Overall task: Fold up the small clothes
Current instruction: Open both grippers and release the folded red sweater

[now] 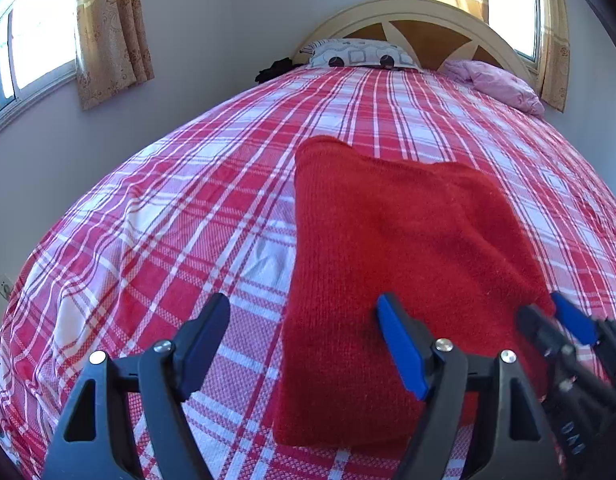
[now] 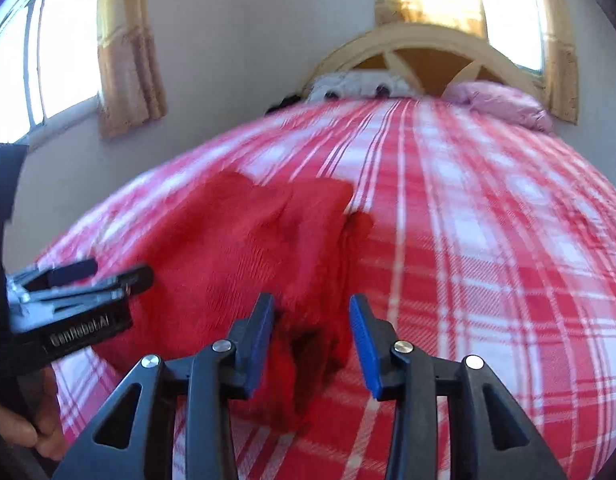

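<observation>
A folded red knitted garment (image 1: 391, 240) lies flat on the bed's red-and-white plaid bedspread (image 1: 168, 220), toward the near end of the bed. The left hand-held gripper (image 1: 304, 328) stands released, its blue-padded jaws spread wide, one over the bedspread and the other over the garment's near left corner, gripping nothing. The right hand-held gripper (image 2: 311, 332) is partly parted above the garment's near right corner, where the knit bunches in rumpled folds; the pads do not press on the cloth. At the far end a cream arched wooden headboard (image 1: 423, 28) backs a white patterned pillow (image 1: 359, 54) and a crumpled pink pillow (image 1: 495, 84). Yellowish curtains (image 1: 112, 32) hang beside bright windows.
</observation>
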